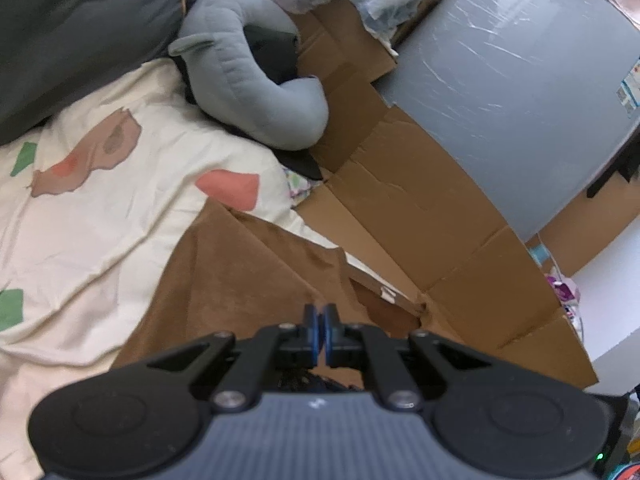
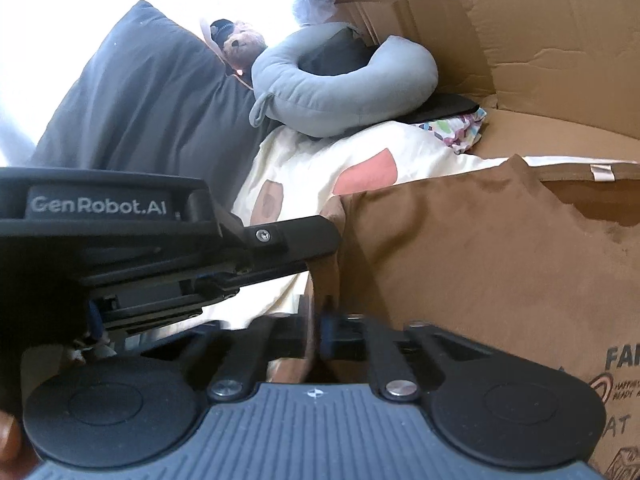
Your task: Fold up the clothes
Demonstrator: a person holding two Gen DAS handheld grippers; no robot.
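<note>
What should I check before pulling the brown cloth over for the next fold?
1. Left tongs shut: ok; cloth between them: cannot tell.
2. Right tongs shut on brown cloth: ok, an edge runs between them.
3. Tongs clear of each other: not ok, the left crowds the right wrist view.
4. Cloth flat: not ok, it stands up, wrinkled.
5. Sheet free where the fold lands: ok.
6. Neck pillow off the cloth: ok.

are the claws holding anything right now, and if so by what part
Both claws grip the brown suede-like cloth. The right claw is shut on a raised fold along its left side; the left claw looks shut on its near edge, though the pinch itself is hard to see.
</note>
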